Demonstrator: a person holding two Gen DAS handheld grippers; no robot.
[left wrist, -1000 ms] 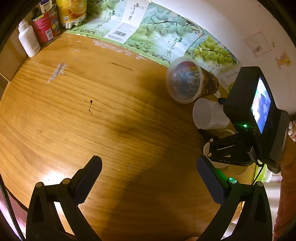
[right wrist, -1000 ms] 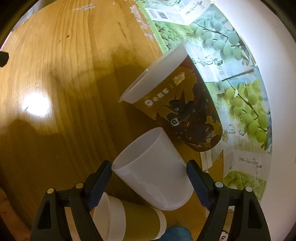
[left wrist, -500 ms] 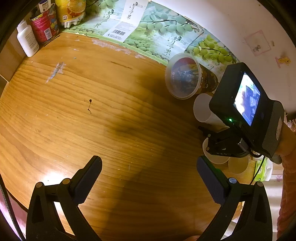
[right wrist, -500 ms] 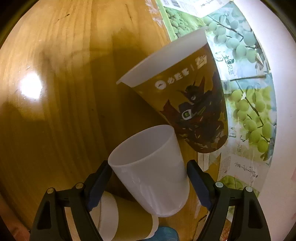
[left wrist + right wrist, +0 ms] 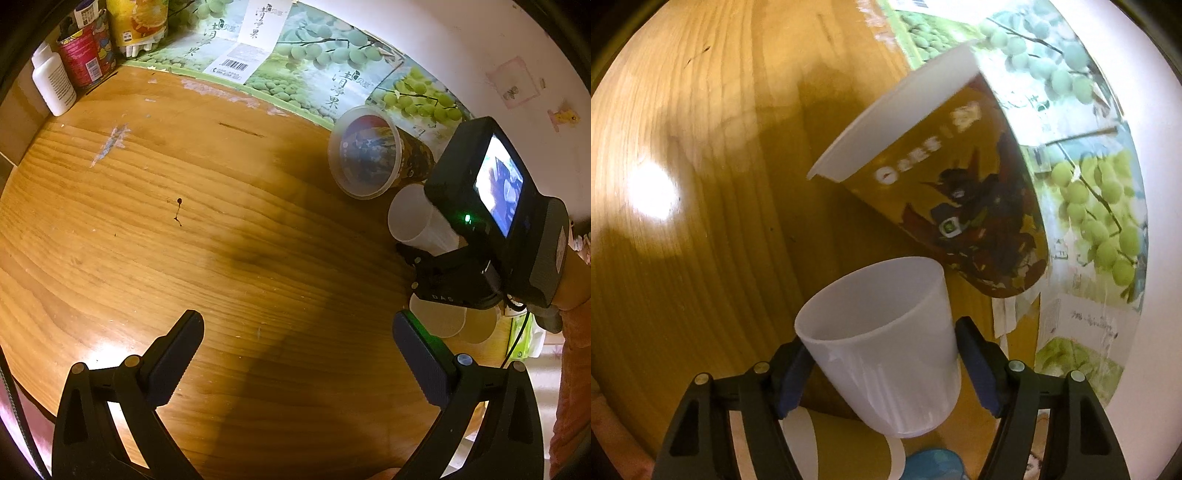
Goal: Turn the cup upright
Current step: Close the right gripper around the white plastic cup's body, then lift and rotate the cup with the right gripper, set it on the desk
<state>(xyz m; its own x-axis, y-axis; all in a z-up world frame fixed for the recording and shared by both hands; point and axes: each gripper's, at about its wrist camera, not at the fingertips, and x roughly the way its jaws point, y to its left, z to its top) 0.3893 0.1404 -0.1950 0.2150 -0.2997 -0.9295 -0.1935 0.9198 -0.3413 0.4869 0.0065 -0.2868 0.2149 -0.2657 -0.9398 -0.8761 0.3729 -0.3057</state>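
Observation:
A plain white plastic cup (image 5: pixel 886 354) sits between my right gripper's (image 5: pixel 882 362) fingers, which have closed against its sides; its mouth tilts up and toward the table's middle. In the left wrist view the same cup (image 5: pixel 413 221) pokes out from under the right gripper's camera body (image 5: pixel 495 206). A large printed yellow-brown cup (image 5: pixel 945 192) lies on its side just beyond it, mouth toward the table's middle. My left gripper (image 5: pixel 295 350) is open and empty over bare wood.
A paper cup (image 5: pixel 827 443) lies on its side under the right gripper, also in the left wrist view (image 5: pixel 439 321). Grape-print cardboard (image 5: pixel 314 74) lines the back wall. A white bottle (image 5: pixel 53 86) and cans (image 5: pixel 85 55) stand at the far left corner of the wooden table (image 5: pixel 184 240).
My right gripper's fingers have closed in on the white cup, and the cup has tipped from lying toward upright and lifted. The left gripper has stayed where it was.

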